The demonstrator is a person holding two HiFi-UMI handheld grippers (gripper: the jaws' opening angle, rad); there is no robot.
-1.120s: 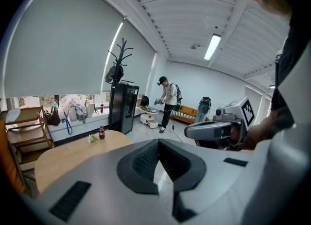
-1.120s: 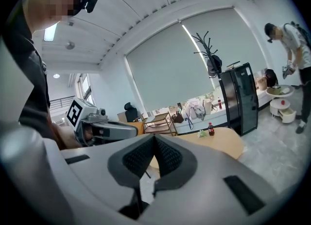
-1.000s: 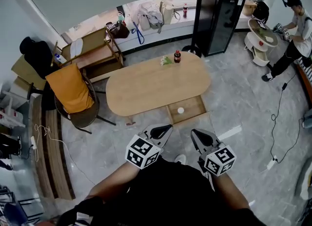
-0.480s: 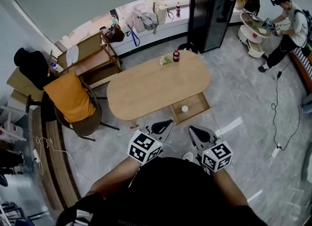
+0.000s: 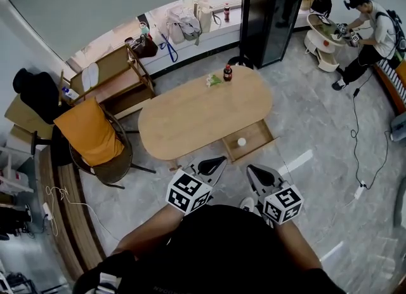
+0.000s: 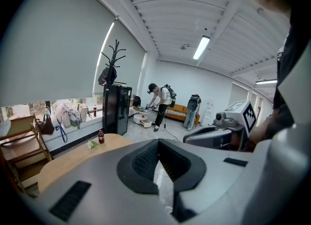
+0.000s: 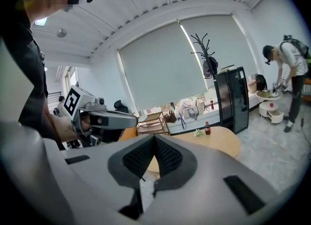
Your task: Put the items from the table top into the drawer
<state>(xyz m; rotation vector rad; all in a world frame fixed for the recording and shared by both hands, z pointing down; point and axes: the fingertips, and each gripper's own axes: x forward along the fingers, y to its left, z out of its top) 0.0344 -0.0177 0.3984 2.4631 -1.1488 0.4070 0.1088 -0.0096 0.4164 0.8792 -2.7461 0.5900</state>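
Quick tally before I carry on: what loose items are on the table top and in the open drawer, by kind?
Bottle, dark with a red cap, on the table: 1
Small green and white item, beside the bottle: 1
Small white round thing, in the open drawer: 1
Total: 3

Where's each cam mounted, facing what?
Head view: on the head, steeply down at table, open drawer; shows left gripper, right gripper.
Left gripper view: on that gripper, along shut jaws toward table; right gripper at right.
Right gripper view: on that gripper, along shut jaws toward table; left gripper at left.
Shared: the bottle, in all three.
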